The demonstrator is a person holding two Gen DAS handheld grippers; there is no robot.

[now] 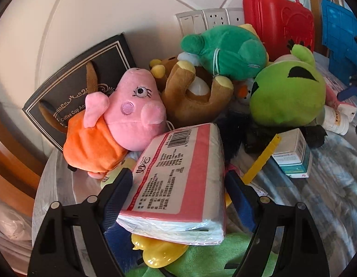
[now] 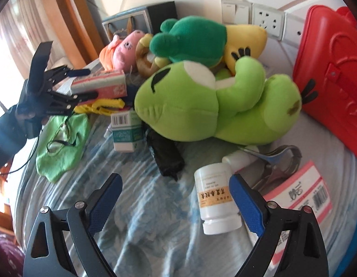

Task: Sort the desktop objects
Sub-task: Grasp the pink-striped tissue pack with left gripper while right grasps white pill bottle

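Two views, and they don't overlap much. Only the right wrist view shows the left gripper [image 2: 90, 84] from outside, with a sleeve and hand behind it, its fingers straddling the tissue pack [image 2: 98, 84] at the edge of the toy pile. The left wrist view shows the same pack close up [image 1: 176, 182]: pink-and-white plastic wrap, barcode at its far end, long axis running away from the camera toward the pink pig plush [image 1: 123, 115]. It sits between wide-spread pads; whether they press on it can't be told. The right gripper [image 2: 176, 198] is spread wide, holding nothing, with a white pill bottle [image 2: 216, 198] lying just inside its right finger, cap toward the camera, on the blue bedding [image 2: 141, 207].
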